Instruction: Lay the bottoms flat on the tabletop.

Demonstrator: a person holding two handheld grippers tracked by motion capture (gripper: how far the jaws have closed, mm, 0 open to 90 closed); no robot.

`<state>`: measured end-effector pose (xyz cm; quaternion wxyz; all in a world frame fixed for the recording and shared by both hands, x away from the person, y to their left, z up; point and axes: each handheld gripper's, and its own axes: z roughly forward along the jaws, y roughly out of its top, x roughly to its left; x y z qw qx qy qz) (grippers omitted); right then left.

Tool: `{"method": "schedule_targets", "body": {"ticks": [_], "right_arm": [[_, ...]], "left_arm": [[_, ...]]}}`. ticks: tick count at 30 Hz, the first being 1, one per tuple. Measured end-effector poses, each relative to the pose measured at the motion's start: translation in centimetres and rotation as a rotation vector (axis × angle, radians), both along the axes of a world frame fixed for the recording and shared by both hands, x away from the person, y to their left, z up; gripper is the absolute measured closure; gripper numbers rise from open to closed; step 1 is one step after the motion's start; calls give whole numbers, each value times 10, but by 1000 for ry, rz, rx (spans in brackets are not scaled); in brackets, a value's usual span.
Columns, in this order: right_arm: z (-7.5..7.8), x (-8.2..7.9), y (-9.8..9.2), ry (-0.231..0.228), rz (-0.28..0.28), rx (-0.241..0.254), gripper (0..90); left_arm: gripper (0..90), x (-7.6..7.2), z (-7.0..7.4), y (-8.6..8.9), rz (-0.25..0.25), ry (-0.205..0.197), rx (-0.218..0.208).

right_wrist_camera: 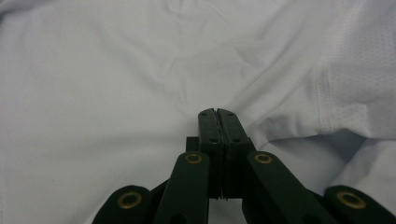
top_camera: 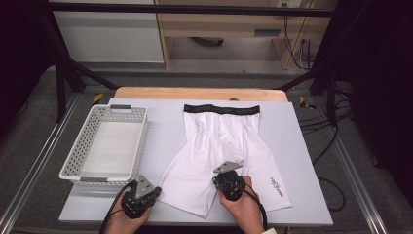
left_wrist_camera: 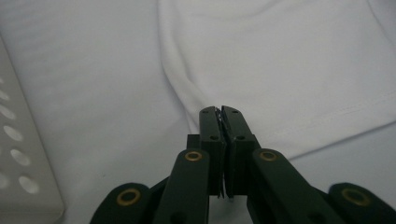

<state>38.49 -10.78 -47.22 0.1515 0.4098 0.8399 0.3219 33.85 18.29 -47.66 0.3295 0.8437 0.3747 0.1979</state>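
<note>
The left gripper is seen with its jaws brought together, no gap left between them. In the left gripper view the tips are set at the outer edge of one leg of the white shorts, where the cloth is raised in a small fold; whether a pinch of cloth is caught between the pads cannot be told. The right gripper is likewise closed, its jaws pressed flat against each other. In the right gripper view its tips are laid on the white cloth beside a crease, and a grip on the cloth cannot be made out there either.

Both grippers are held low at the near edge of the table, each wrapped by a hand that comes in from below. The left hand is placed just off the hem of the left leg, and the right hand is rested over the inner part of the right leg, near the crotch.

The shorts are spread flat in the middle of the table, with the black waistband at the far side and the two legs fanned out toward the person. Soft wrinkles are seen across the cloth. A small dark print is carried on the right leg near its hem. A white perforated basket is stood to the left of the shorts, well apart from them.
</note>
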Motion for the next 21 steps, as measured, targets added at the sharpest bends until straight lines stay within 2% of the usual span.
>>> {"method": "schedule_targets", "body": {"ticks": [2, 4, 8, 17, 20, 21], "right_arm": [[1, 0, -2, 4, -6, 6, 900], [3, 0, -7, 0, -15, 14, 900], [8, -3, -19, -8, -48, 17, 900], [8, -5, -39, 7, -96, 21, 900], [7, -5, -40, 17, -97, 26, 900], [6, -5, -39, 15, -91, 25, 899]], "left_arm": [[887, -1, 1, 0, -15, 10, -29], [889, -4, 4, -2, -34, 0, -53], [889, -10, 8, -8, -69, -17, -68], [888, -18, 8, -21, -141, -1, -68], [879, -17, 10, -22, -137, -9, -69], [849, -16, 12, -21, -125, -17, -72]]}}
